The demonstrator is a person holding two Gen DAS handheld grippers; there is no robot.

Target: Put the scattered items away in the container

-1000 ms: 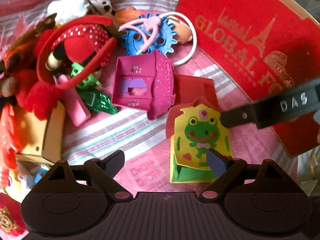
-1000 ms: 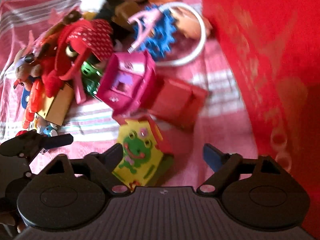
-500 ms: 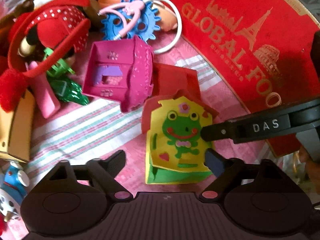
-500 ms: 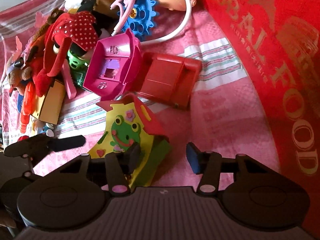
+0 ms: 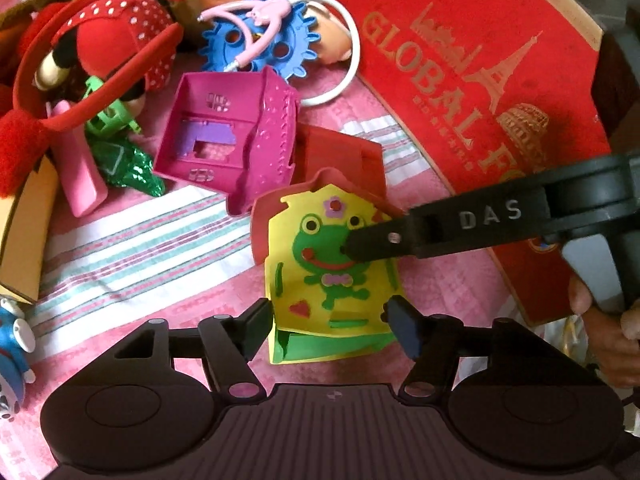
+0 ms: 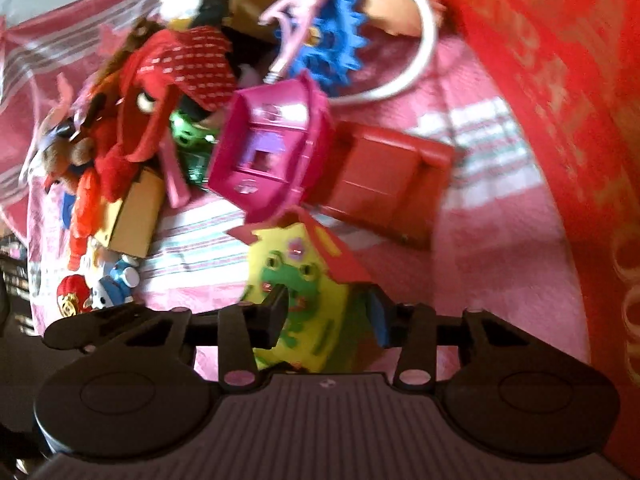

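**Both tongs closing around the frog house**

At the far left of your left wrist view a blue figure (image 5: 14,332) lies on the pink striped cloth (image 5: 132,240), with a tan box (image 5: 24,236) above it. Next comes the heap: a red plush (image 5: 100,40) with a spotted bow, a pink stick (image 5: 80,172) and a green glitter piece (image 5: 128,160).

In the middle a magenta house (image 5: 228,140) lies on its side, touching a red block (image 5: 344,156) on its right. Behind them a blue gear (image 5: 264,52) has a pink figure draped on it, inside a white ring (image 5: 344,76).

The task's thing, the frog house (image 5: 328,276), lies on the cloth just in front of the magenta house and red block, its yellow face up.

Your left tongs (image 5: 328,324) straddle its lower end. Their jaws are closing; the left finger sits at the foam's edge and the right finger just beside it, and you cannot tell whether the pads press yet.

Your right tongs (image 6: 328,312) are also closing with the frog house (image 6: 304,280) between them. That view is blurred, so contact is not clear there. From the left view one right finger lies across the frog's face.

At the right, the red box (image 5: 480,80) with gold lettering rests on the cloth, near the frog house but apart from it. A hand (image 5: 612,328) holds the right tongs' handle at the edge.
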